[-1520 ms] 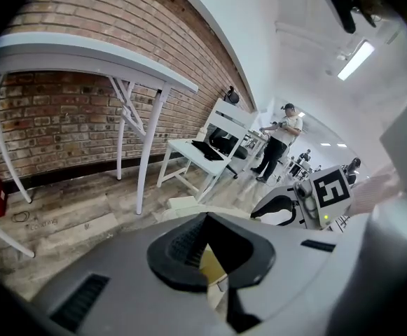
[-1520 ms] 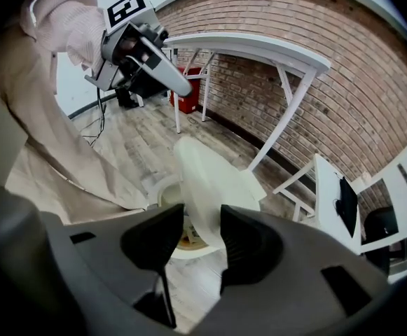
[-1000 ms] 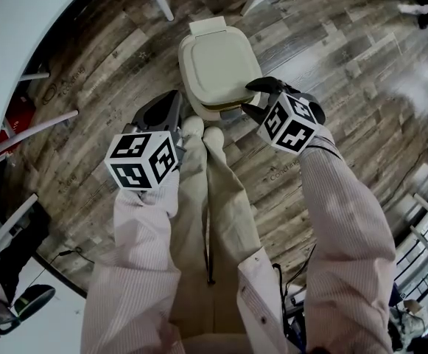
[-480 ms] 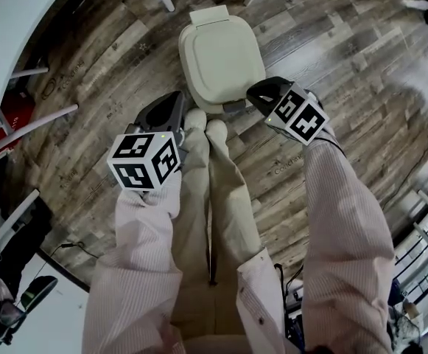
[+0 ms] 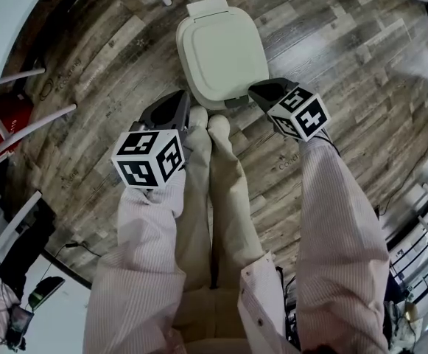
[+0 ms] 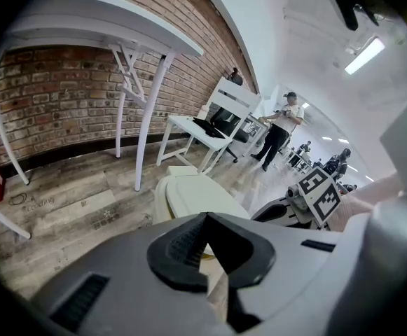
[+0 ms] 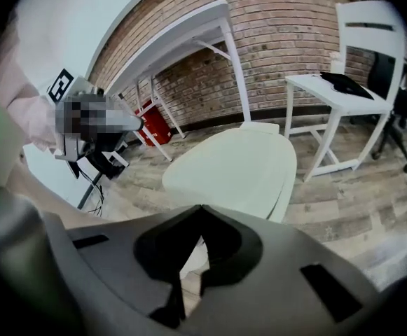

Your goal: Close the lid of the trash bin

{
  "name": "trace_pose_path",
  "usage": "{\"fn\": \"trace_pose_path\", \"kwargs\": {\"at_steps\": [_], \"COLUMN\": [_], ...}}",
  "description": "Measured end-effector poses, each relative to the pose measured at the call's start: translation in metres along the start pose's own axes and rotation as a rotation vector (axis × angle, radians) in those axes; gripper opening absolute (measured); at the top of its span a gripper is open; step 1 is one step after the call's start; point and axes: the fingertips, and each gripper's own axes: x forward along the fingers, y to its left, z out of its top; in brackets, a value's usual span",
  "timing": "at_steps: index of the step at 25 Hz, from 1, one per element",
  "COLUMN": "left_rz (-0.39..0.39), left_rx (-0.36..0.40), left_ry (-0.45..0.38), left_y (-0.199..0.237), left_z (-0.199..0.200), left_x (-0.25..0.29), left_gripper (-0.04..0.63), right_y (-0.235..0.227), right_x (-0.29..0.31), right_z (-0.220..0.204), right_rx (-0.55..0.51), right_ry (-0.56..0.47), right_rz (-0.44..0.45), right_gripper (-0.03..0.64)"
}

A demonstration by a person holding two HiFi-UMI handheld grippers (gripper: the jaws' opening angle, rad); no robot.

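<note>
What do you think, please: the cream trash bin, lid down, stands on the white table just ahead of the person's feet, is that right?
Not quite. The head view shows the trash bin, lid down, standing on the wooden floor just ahead of the person's feet; the white table is off to the left.

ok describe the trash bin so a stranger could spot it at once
On the wood floor, beside the white table, look ahead of the person's shoes. The trash bin stands there: a squat, pale, rounded-square box with its lid down, unlike the thin white furniture legs nearby.
</note>
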Motion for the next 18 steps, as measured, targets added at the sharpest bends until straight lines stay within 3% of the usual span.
{"fn": "trace_pose_path", "kwargs": {"at_steps": [9, 18], "left_rz": [-0.021, -0.037], "left_rx": [0.011, 0.011], "left_ry": [0.054, 0.079], "left_y": [0.004, 0.007], "left_z": [-0.027, -0.046], "left_x": [0.017, 0.034], "left_gripper": [-0.008, -0.008], "right_y": [-0.010, -0.017], "right_x": [0.016, 0.032], "right_z": [-0.017, -0.029], "right_rx": [0.197, 0.246], "right_ry": [-0.053, -0.055], "right_rz": [-0.045, -0.097], "right_gripper": [0.003, 0.003]}}
